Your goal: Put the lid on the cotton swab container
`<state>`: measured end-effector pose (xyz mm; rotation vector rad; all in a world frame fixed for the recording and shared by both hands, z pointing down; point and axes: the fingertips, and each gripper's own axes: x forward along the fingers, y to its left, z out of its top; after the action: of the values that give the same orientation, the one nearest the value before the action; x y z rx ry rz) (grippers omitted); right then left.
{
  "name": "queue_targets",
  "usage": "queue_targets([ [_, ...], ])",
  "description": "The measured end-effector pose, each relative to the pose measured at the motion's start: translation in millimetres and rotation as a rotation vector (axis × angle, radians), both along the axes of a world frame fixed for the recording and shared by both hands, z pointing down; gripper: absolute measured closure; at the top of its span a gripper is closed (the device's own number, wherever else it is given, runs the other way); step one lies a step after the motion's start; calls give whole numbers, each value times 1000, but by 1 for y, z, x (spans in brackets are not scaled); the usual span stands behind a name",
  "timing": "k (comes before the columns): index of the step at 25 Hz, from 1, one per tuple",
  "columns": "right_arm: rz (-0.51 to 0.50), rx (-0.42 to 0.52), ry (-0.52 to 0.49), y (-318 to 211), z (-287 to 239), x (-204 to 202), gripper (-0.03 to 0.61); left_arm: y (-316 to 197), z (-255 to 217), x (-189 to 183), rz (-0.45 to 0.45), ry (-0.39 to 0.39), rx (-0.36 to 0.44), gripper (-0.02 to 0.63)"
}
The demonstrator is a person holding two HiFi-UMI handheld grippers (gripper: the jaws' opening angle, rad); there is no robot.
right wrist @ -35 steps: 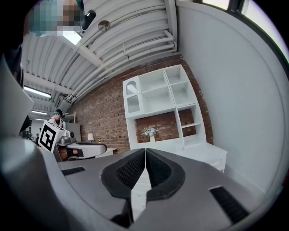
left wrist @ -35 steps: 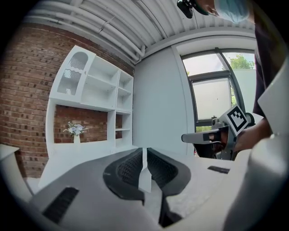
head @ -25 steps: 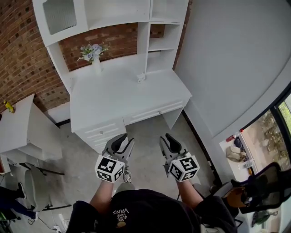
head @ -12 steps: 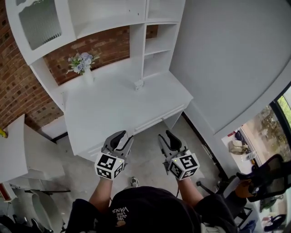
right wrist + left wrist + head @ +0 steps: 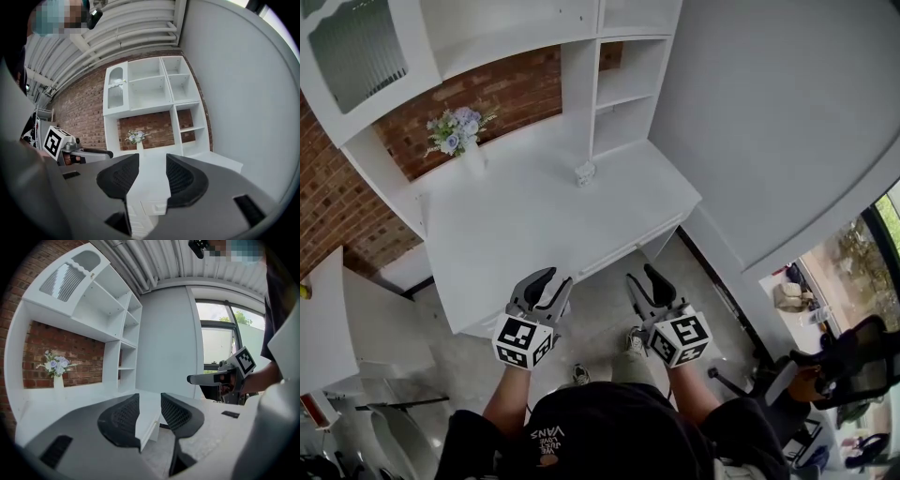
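Head view: approach step; left gripper [image 5: 553, 278] and right gripper [image 5: 643, 275] empty, jaws just opened, short of the bench [image 5: 525, 225] front edge. Next I reach the likely cotton swab container [image 5: 585, 173] near the back edge and locate its lid.

Home study: white desk [image 5: 534, 225], brick wall [image 5: 523, 86]

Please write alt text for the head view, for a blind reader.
A person holds the left tongs and right tongs, both empty, jaws just opened wider, before a white desk bearing a flower vase and a small white object.
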<state>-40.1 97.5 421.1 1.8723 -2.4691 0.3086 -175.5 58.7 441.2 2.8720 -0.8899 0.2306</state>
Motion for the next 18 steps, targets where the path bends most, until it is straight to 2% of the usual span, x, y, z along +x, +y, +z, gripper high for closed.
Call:
queue_targets([
  [6,-48,-15,-10,-40,12,21,414,-37,8,14,-60,-18,-2,491],
  [18,-230,-38,52,-135,33,98,408,-134,20,87,-216,-76,-4,448],
])
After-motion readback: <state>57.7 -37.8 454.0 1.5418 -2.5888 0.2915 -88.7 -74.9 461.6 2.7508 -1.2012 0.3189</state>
